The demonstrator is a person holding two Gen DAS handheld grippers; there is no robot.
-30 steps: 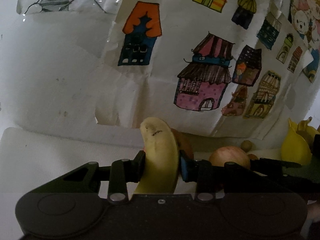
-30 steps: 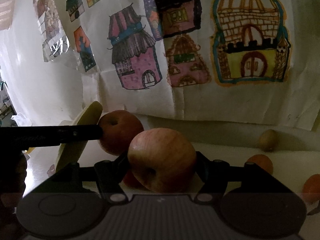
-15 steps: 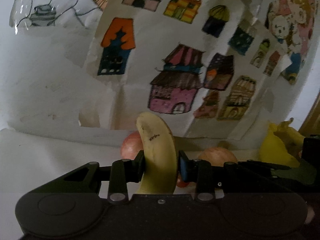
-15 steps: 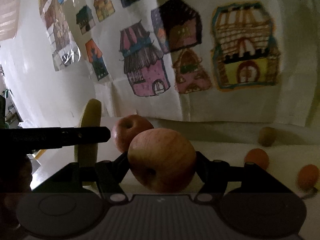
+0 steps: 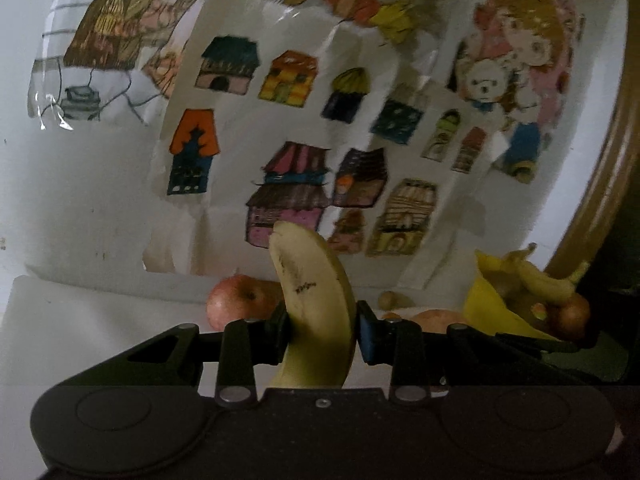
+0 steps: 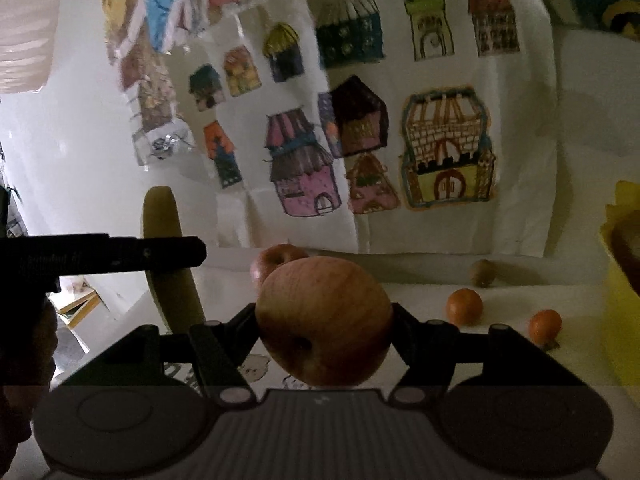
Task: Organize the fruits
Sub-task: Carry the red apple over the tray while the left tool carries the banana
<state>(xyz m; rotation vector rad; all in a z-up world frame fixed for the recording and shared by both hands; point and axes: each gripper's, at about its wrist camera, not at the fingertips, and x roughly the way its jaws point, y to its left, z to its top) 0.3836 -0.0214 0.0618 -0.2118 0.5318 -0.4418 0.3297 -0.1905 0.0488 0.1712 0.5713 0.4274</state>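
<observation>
My left gripper (image 5: 322, 332) is shut on a yellow banana (image 5: 314, 312) that stands upright between its pads, lifted off the table. My right gripper (image 6: 324, 326) is shut on a reddish apple (image 6: 324, 320), also held in the air. In the right wrist view the banana (image 6: 164, 252) and a dark finger of the left gripper (image 6: 104, 258) show at the left. A second apple (image 5: 236, 302) (image 6: 276, 260) lies on the white table behind. A yellow bowl (image 5: 500, 312) (image 6: 622, 312) holding bananas and other fruit stands at the right.
Two small oranges (image 6: 464, 306) (image 6: 545, 326) and a brownish round fruit (image 6: 484, 272) lie on the white table (image 5: 80, 320). Paper sheets with coloured house drawings (image 5: 300, 160) hang on the wall just behind the table. A brown curved edge (image 5: 600, 184) shows at far right.
Both grippers have risen with their fruit and drawn back from the wall; the drawings sit lower and smaller. The yellow bowl has come further into both views.
</observation>
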